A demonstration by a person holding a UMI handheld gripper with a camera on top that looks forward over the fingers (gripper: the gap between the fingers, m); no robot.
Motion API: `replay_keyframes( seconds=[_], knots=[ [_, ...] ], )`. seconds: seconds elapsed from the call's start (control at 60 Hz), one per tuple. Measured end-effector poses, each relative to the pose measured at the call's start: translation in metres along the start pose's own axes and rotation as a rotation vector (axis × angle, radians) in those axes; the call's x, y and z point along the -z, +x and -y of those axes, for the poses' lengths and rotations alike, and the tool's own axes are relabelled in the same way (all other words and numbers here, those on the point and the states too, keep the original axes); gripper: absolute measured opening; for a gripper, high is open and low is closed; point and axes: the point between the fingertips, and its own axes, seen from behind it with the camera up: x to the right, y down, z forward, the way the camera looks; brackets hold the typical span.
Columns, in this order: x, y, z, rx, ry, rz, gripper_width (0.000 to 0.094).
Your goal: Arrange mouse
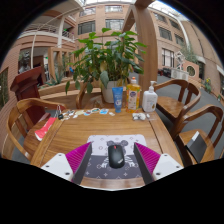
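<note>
The small items beside the bottles at frame centre are too tiny to be identified; the mouse pad's lower edge is cut off.

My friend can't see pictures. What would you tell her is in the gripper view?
A dark computer mouse sits on a patterned mouse pad between the open gripper's two pink-padded fingers, with a gap on each side. Beyond it on the wooden table stand bottles and a big leafy plant, with wooden chairs around.
</note>
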Motion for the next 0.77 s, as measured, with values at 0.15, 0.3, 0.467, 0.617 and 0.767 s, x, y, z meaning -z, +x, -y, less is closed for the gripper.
replay_keyframes(
  seconds=[0.15,0.3,0.467,0.617,0.767],
  knots=[
    [0.062,-0.006,0.009,0.022,0.038,-0.033,0.0853],
    [0.106,-0.005,-0.009,0.031,0.020,-0.073,0.0855],
    [0.133,-0.007,-0.037,0.065,-0.007,-0.088,0.0859],
    [0.141,-0.007,-0.047,0.060,-0.021,-0.071,0.0861],
    [0.140,-0.011,-0.044,0.084,-0.004,-0.069,0.0859]
  ],
)
